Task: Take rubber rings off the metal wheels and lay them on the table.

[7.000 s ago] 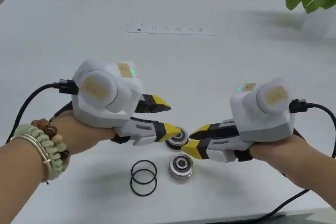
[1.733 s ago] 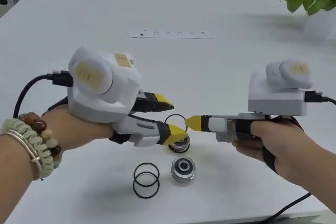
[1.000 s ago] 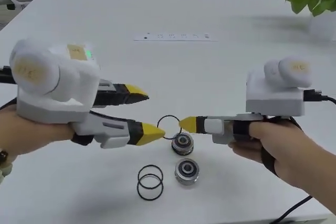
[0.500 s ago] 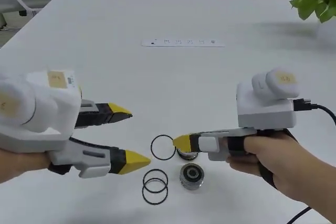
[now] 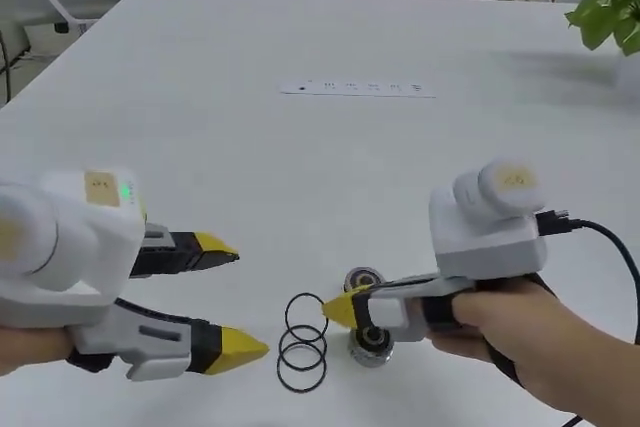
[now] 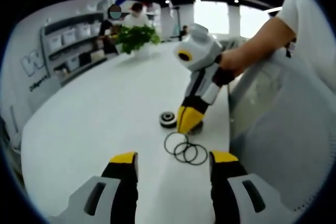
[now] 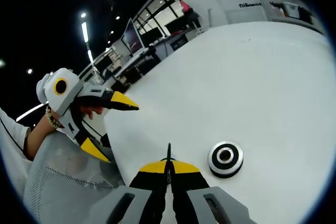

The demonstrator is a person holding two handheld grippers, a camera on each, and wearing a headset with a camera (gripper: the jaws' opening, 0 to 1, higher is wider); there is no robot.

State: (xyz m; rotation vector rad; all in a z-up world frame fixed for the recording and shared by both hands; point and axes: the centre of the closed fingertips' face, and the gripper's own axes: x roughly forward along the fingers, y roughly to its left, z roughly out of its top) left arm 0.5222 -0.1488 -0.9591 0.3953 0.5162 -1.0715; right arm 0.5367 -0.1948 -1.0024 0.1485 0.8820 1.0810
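My right gripper [image 5: 338, 313] is shut on a thin black rubber ring [image 5: 305, 312], held low beside two more rings [image 5: 301, 364] that lie overlapping on the white table [image 5: 330, 167]. In the right gripper view the ring's edge [image 7: 168, 153] sticks up between the shut jaws of my right gripper [image 7: 168, 167]. One metal wheel [image 5: 362, 280] lies just beyond the right gripper; a second wheel [image 5: 371, 343] sits partly under it. My left gripper [image 5: 232, 297] hangs open and holds nothing, left of the rings. In the left gripper view, my left gripper [image 6: 173, 158] faces the rings [image 6: 185, 151].
A white power strip [image 5: 358, 89] lies flat at mid-table, well beyond the work. A green plant [image 5: 610, 2] stands at the far right corner. A black cable [image 5: 600, 247] trails from the right gripper. The near table edge is close behind the rings.
The right gripper has carried the ring down and toward me, close to the two lying rings. The left gripper has drawn back left, still open. The head camera has shifted.
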